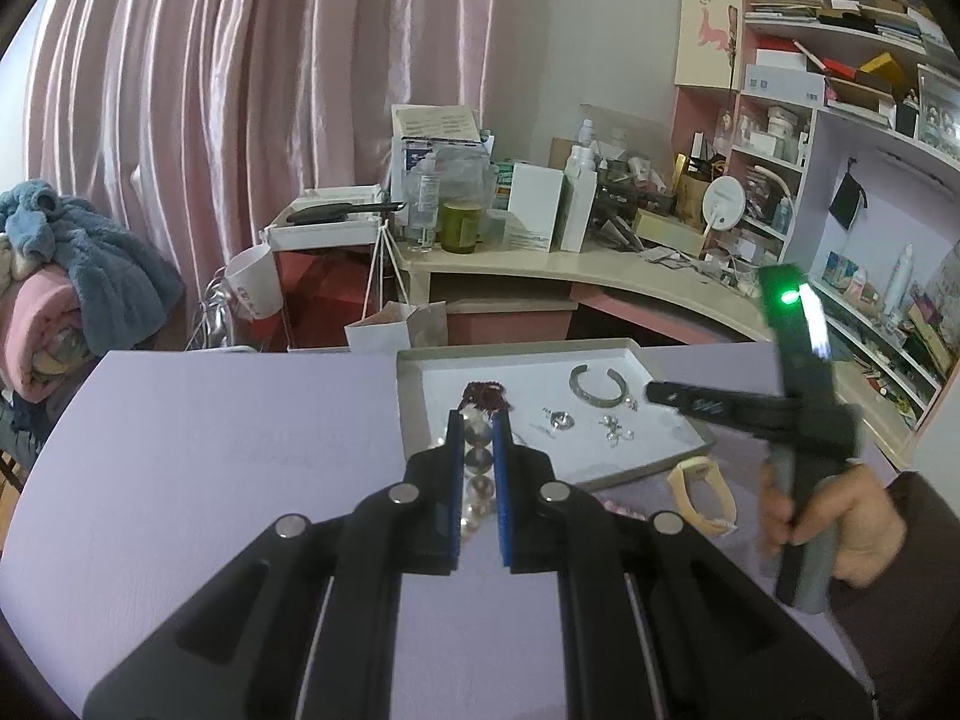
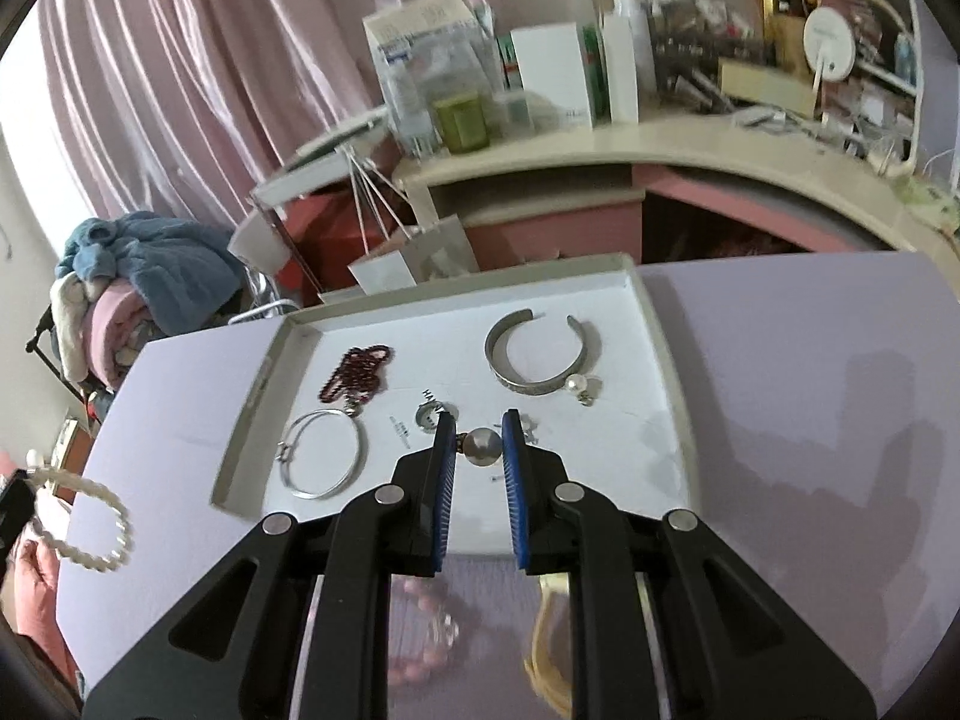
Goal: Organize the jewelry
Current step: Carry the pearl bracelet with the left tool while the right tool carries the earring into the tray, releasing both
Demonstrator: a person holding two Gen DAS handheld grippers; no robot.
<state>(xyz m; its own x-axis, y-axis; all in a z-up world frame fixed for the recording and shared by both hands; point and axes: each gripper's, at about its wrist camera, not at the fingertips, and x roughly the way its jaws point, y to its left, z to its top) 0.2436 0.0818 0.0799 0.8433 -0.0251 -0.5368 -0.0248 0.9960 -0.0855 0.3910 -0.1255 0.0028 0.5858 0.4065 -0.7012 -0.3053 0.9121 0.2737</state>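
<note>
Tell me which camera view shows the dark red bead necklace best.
The right wrist view: the dark red bead necklace lies fully in sight in the tray, unobstructed. In the left wrist view only its far end peeks out behind the left gripper fingertips.

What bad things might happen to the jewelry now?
1. The right tool pinches a small round pearl only at its tips. It may slip out, roll, and get lost among the pieces in the tray.
2. The left tool holds a bracelet by a few beads while the rest dangles near the table edge. It might slide out and fall.
</note>
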